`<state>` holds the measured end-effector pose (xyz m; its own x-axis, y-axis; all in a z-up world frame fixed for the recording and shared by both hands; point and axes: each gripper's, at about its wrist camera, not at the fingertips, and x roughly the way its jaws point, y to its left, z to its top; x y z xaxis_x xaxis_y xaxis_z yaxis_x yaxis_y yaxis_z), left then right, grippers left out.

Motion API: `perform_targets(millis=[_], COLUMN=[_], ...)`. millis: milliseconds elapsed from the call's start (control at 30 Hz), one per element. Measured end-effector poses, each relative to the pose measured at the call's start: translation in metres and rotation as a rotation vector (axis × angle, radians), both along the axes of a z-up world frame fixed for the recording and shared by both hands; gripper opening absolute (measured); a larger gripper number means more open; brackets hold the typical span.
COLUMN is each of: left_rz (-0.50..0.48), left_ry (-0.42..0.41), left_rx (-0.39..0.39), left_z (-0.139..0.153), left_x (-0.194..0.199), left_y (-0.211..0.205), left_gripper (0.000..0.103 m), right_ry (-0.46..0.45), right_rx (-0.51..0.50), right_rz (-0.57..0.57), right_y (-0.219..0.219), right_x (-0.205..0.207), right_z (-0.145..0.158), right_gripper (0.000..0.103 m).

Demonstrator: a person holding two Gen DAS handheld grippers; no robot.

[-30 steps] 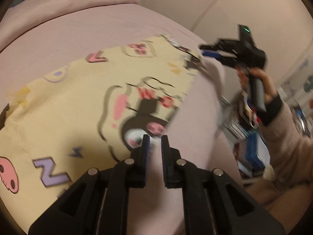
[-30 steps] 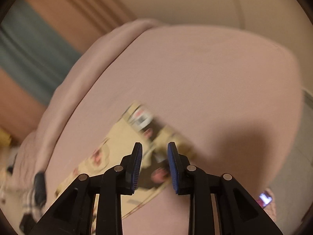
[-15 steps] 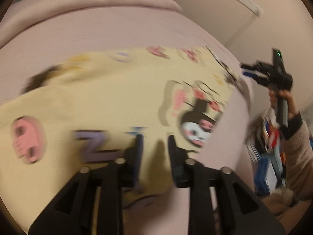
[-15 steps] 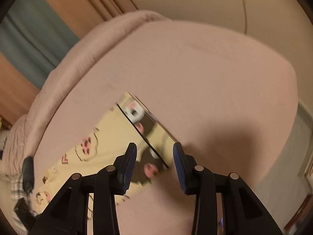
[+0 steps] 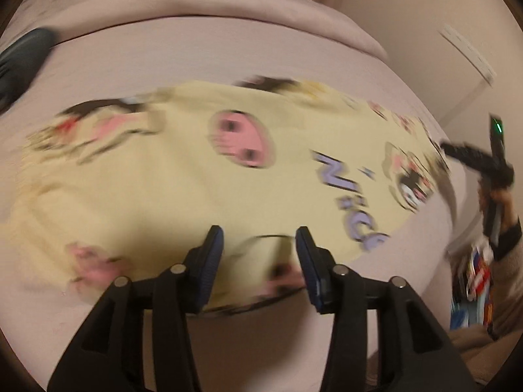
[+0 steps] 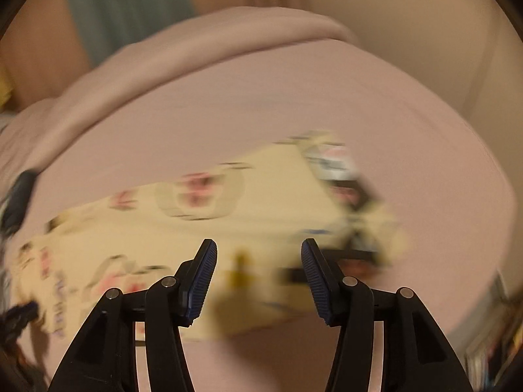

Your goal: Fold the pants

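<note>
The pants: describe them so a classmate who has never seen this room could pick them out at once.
Find the big bed under its plain pink cover. Spread flat across its middle lie the pants, pale yellow cloth printed with pink and black cartoon faces and purple lettering. Everything else on the bed is plain pink or dark; only they are printed.

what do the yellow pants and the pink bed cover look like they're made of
Yellow pants: probably soft matte cotton knit with printed cartoons; they lie limp and flat. Pink bed cover: looks like smooth matte woven fabric, no sheen, with a soft fold at the far edge. Motion blur hides any weave.
</note>
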<state>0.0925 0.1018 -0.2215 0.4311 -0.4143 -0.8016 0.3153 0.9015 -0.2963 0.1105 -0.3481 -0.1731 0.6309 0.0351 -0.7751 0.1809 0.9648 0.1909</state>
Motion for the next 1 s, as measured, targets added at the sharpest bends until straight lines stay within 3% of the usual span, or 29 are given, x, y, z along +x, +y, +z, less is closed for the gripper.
perform_targets(millis=[67, 133, 200, 267, 367, 433, 500, 567, 700, 767, 800, 867, 933, 1000], left_rz=[0.076, 0.078, 0.066, 0.076, 0.121, 0.144, 0.132, 0.126, 0.132, 0.135, 0.139, 0.139, 0.128, 0.119], left_ry=[0.055, 0.071, 0.066, 0.06, -0.012, -0.073, -0.105, -0.093, -0.056, -0.03, -0.015, 0.002, -0.007, -0.027], left_rx=[0.015, -0.027, -0.042, -0.098, -0.198, -0.175, -0.17, -0.182, -0.125, -0.093, -0.063, -0.035, -0.02, -0.015], left_z=[-0.012, -0.016, -0.008, 0.001, 0.023, 0.032, 0.035, 0.033, 0.016, 0.005, -0.003, -0.01, -0.016, -0.017], left_x=[0.0, -0.011, -0.019, -0.02, -0.004, 0.015, 0.037, 0.062, 0.089, 0.094, 0.095, 0.087, 0.077, 0.064], left_y=[0.027, 0.045, 0.054, 0.061, 0.068, 0.055, 0.047, 0.052, 0.061, 0.068, 0.073, 0.088, 0.099, 0.107], left_gripper=[0.051, 0.051, 0.051, 0.051, 0.055, 0.059, 0.059, 0.059, 0.059, 0.059, 0.059, 0.059, 0.049, 0.048], right_ry=[0.032, 0.18, 0.16, 0.173, 0.075, 0.022, 0.024, 0.046, 0.208, 0.272, 0.307, 0.361, 0.379, 0.376], right_rx=[0.03, 0.012, -0.108, -0.043, 0.076, 0.151, 0.222, 0.256, 0.233, 0.206, 0.203, 0.225, 0.237, 0.185], right_rz=[0.088, 0.139, 0.209, 0.281, 0.399, 0.505, 0.596, 0.714, 0.816, 0.844, 0.86, 0.896, 0.963, 1.04], right_y=[0.025, 0.052, 0.074, 0.087, 0.117, 0.147, 0.186, 0.229, 0.294, 0.305, 0.302, 0.299, 0.306, 0.304], right_x=[0.008, 0.014, 0.007, 0.012, 0.039, 0.067, 0.09, 0.122, 0.184, 0.199, 0.192, 0.188, 0.178, 0.154], right_z=[-0.017, -0.052, -0.045, -0.033, 0.003, 0.018, 0.028, 0.028, 0.002, -0.008, -0.015, -0.018, -0.023, -0.023], right_gripper=[0.055, 0.057, 0.066, 0.066, 0.066, 0.066, 0.066, 0.066, 0.066, 0.066, 0.065, 0.044, 0.036, 0.034])
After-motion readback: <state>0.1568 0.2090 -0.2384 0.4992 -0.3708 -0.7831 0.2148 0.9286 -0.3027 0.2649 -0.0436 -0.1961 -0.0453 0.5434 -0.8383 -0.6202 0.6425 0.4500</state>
